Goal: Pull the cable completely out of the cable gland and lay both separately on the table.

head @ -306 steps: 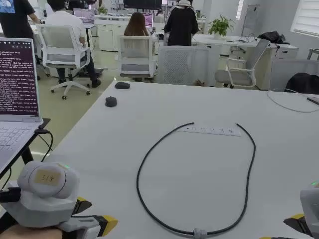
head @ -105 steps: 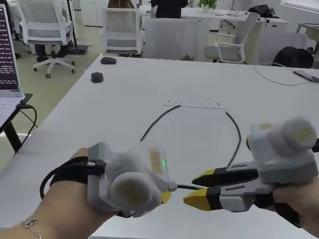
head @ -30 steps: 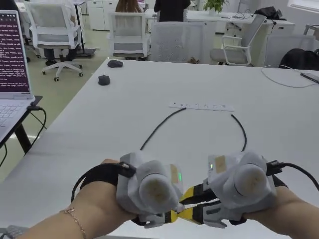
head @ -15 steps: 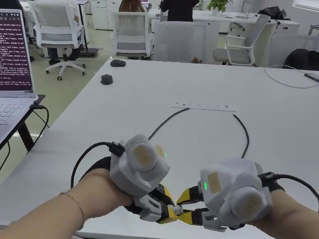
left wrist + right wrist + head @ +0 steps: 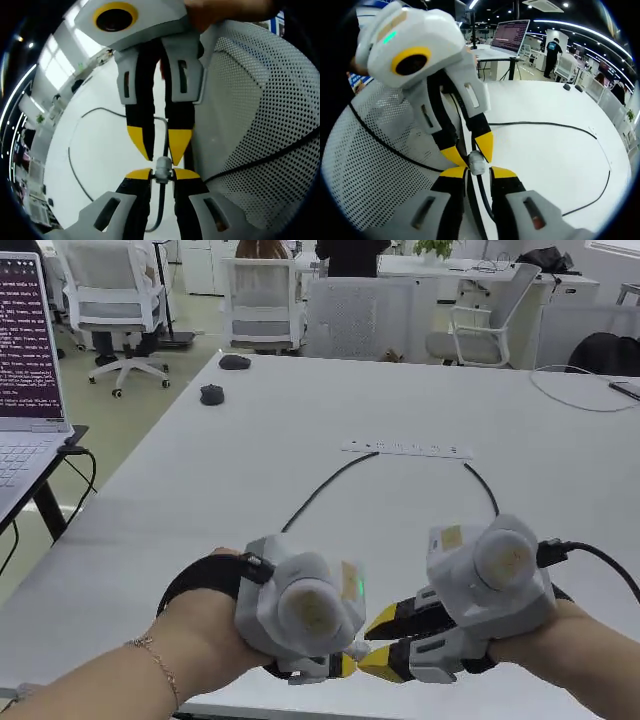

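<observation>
**Both grippers meet at the gland, near edge of the worktop**

The left gripper (image 5: 161, 174) has its jaws narrow, the yellow tips closed on the small grey gland (image 5: 162, 166). The right gripper (image 5: 477, 172) faces it tip to tip, jaws also narrow, closed on the black cable (image 5: 545, 124) just where it leaves the gland. The cable passes through the gland, so the two are not separated.

From the tips the cable runs out in a wide loop over the white worktop (image 5: 300, 430). Both of its ends lie near a white power strip (image 5: 405, 449) further back. Two dark computer mice (image 5: 211, 394) sit well apart from the loop, toward the far left corner. An open laptop (image 5: 25, 350) with text on its screen stands on a stand to the left.

Beyond the worktop is an office with a pale green floor, white swivel chairs (image 5: 95, 300), more desks and people at them. In the left gripper view a white perforated surface (image 5: 250, 110) lies beside the worktop's edge.
</observation>
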The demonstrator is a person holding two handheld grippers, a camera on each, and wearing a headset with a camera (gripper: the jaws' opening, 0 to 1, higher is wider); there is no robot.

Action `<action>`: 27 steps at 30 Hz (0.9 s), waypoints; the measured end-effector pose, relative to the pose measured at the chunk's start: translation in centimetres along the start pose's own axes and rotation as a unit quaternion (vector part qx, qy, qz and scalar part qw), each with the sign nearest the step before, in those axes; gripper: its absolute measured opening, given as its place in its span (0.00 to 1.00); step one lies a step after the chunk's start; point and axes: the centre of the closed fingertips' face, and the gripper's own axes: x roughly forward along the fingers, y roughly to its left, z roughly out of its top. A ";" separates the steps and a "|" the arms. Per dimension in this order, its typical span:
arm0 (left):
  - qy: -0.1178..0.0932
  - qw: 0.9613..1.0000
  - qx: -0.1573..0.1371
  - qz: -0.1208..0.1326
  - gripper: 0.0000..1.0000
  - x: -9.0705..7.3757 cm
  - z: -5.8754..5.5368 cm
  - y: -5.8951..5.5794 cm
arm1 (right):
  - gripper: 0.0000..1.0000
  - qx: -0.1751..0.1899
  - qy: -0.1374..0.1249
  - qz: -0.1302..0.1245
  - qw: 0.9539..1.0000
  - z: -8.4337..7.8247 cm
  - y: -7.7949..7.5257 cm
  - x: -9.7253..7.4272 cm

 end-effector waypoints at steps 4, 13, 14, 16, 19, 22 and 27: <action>-0.008 0.999 0.032 0.004 0.17 -0.1 0.8 -0.2 | 0.16 0.009 0.001 0.006 1.000 -0.2 0.3 0.0; -0.012 1.000 0.015 -0.007 0.17 -0.1 0.6 -0.4 | 0.13 -0.027 0.010 0.005 1.000 -0.4 1.0 0.2; -0.016 1.000 -0.010 -0.011 0.17 -0.1 0.5 -0.4 | 0.13 -0.041 0.013 -0.001 0.999 -0.4 0.9 0.3; -0.022 0.997 -0.061 -0.033 0.17 0.0 0.3 -0.7 | 0.12 -0.069 0.020 0.001 0.997 -0.4 1.2 0.4; -0.030 0.992 -0.110 -0.054 0.17 0.0 -0.2 -0.9 | 0.12 -0.121 0.033 0.000 0.992 -0.5 1.7 0.8; -0.038 0.986 -0.152 -0.057 0.17 -0.2 -0.3 -0.5 | 0.12 -0.146 0.031 -0.012 0.989 -0.1 1.6 0.8; -0.061 0.970 -0.228 -0.065 0.16 -0.6 -0.5 0.2 | 0.11 -0.189 0.023 -0.029 0.981 0.6 1.2 0.5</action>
